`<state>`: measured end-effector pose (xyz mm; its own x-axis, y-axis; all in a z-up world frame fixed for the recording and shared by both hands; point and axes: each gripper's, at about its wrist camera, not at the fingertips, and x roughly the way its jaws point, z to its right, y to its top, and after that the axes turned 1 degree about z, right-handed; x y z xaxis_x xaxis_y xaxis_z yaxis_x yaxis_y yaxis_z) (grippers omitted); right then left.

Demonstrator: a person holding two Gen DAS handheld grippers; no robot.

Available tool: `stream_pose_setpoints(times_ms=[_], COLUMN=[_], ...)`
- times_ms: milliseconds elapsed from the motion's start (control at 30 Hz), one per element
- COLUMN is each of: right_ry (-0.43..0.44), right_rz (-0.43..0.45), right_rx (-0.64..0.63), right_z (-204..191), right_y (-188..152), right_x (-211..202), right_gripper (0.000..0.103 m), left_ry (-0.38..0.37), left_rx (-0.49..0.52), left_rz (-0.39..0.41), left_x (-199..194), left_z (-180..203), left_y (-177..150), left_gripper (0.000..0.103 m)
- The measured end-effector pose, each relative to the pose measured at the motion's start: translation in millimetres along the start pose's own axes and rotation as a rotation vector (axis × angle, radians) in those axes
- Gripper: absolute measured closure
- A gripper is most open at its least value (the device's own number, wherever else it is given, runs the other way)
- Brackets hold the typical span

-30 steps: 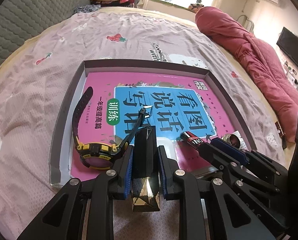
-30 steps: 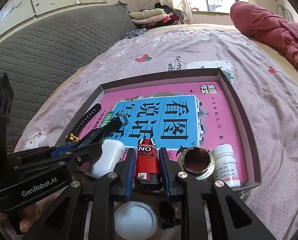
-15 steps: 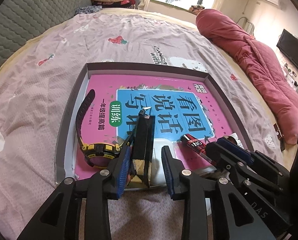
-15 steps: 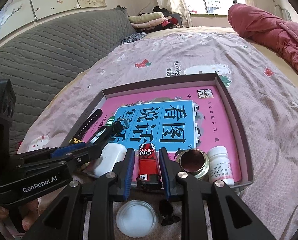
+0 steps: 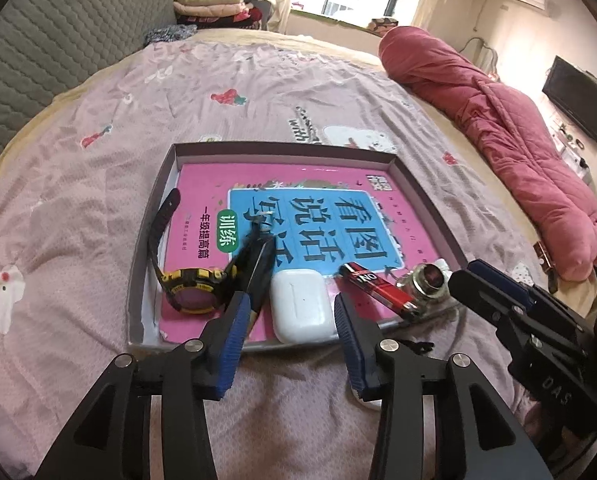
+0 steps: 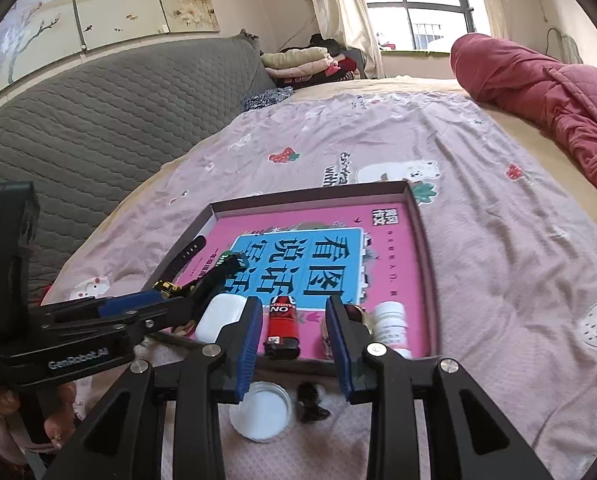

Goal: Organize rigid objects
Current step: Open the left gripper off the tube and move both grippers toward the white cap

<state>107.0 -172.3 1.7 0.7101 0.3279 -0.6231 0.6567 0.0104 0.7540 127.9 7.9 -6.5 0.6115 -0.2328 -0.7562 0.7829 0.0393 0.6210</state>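
The left gripper hangs just off the near rim of the tray, its jaws opening with nothing pressed between them; beyond the fingertips, toward 12 o'clock, lie a slim black faceted bottle and a white earbud case, both resting on the pink workbook that lines the tray. The right gripper is likewise opening, and the red lighter lies between its pads but apart from both.

My reading is that all of these are light and stiff. The lighter is smooth plastic and would be best pinched across its flat sides at mid-length. The earbud case is glossy and rounded, likely to squirt out unless gripped across its short width. The yellow-and-black watch, at 10 o'clock from the left gripper, has a floppy strap, so the case is the sound hold. At 1 o'clock from the right gripper stand a small open jar and a white pill bottle; the jar may be glass and breakable.

A white lid and a small dark object lie outside the tray at 6 o'clock on the pink bedsheet, soft and yielding, so things may tip. Beyond are a grey padded headboard, a rolled red quilt and a window.
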Motion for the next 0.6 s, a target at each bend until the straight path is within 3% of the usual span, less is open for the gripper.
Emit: stream_pose_setpoints(times_ms=[600], right_ry=[-0.037], right_rz=[-0.100], right_rx=[-0.051], right_z=[9], right_y=[-40], right_x=[-22], right_gripper=[0.070], left_ry=[-0.056], left_rx=[0.088], left_rz=[-0.044], left_x=[-22], left_z=[27], left_y=[-35], left_gripper=[0.057])
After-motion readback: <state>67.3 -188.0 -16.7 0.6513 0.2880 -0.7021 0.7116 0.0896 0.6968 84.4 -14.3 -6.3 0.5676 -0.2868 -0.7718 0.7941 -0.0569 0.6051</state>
